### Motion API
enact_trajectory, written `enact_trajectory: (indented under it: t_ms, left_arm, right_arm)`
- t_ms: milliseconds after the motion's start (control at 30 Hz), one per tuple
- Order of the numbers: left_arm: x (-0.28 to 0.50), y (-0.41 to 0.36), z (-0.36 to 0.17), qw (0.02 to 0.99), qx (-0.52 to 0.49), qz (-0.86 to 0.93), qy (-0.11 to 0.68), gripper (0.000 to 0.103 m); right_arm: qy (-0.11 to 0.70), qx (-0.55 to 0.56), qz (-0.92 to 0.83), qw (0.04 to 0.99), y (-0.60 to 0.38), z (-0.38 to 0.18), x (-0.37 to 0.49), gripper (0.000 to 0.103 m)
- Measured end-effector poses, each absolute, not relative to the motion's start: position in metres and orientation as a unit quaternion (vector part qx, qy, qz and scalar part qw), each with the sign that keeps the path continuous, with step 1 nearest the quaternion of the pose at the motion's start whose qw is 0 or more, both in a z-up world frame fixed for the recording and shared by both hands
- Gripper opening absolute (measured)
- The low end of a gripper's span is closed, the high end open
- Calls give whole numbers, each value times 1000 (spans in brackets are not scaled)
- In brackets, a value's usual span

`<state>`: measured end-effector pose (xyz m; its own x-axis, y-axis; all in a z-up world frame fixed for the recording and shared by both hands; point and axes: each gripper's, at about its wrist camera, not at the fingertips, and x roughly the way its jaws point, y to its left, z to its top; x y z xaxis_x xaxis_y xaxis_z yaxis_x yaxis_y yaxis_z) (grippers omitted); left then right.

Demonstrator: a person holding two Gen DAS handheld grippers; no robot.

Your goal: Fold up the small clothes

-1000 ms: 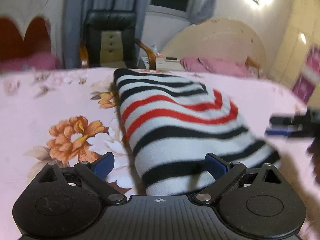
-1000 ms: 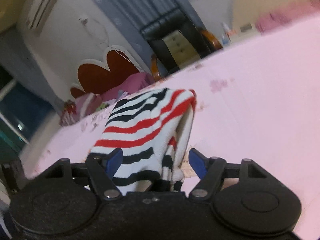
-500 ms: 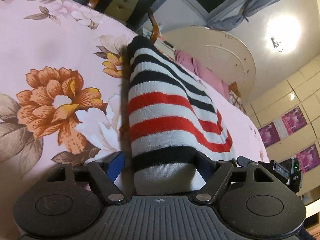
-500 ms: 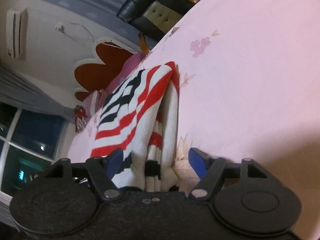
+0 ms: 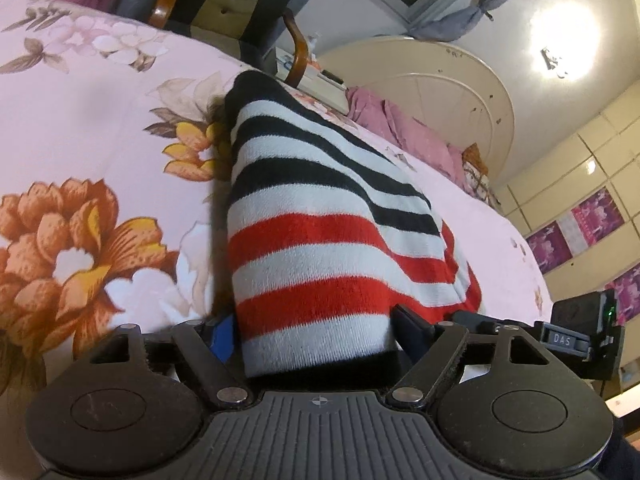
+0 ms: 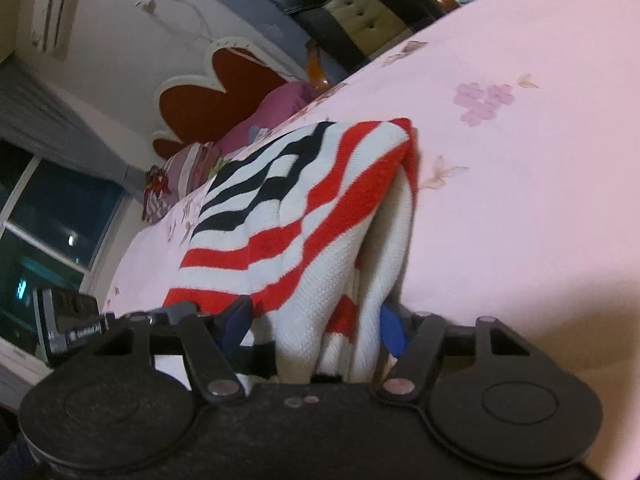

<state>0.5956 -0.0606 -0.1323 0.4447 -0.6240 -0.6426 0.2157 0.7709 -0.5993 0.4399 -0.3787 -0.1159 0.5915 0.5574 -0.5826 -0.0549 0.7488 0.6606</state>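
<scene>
both grippers have dropped closer along the striped garment (image 5: pixel 320 248) since a second ago. left gripper (image 5: pixel 316 332): jaws narrowed earlier, now steady, folded edge filling the gap; whether pads bite, cannot tell. right gripper (image 6: pixel 316 320): jaws just closing around the bunched layers, grip unclear. garment lies on the pink floral bedspread (image 5: pixel 80 128). black chair (image 5: pixel 224 4) at 12 o'clock; headboard (image 5: pixel 432 80) at 1.

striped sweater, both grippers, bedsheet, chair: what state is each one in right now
striped sweater: folded in layers, lying on the bed, its near edge between both grippers' jaws
left gripper: jaws closed in on the sweater's edge, fabric filling the gap
right gripper: jaws have just been closing, pressing on the bunched layers
floral bedsheet: spread flat under the sweater
black chair: upright beyond the bed, unoccupied
</scene>
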Motion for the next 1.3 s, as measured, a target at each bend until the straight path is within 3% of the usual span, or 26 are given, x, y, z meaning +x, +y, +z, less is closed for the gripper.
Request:
enact_trajectory:
  t_ms: [67, 167, 367, 1033, 1300]
  left_arm:
    - [595, -68, -129, 830, -198, -250, 457, 68]
    - [590, -77, -122, 840, -174, -249, 449, 58]
    - [579, -87, -101, 859, -138, -238, 432, 53]
    - [508, -95, -9, 872, -75, -301, 379, 53]
    - [475, 0, -3, 876, -90, -292, 374, 53]
  right_arm:
    - [414, 287, 184, 844, -377, -115, 441, 51]
    - [406, 273, 186, 852, -375, -114, 437, 44]
    - [370, 250, 181, 876, -373, -98, 419, 34]
    - [299, 187, 151, 924, -346, -18, 331, 34]
    - [304, 171, 156, 924, -267, -14, 331, 34]
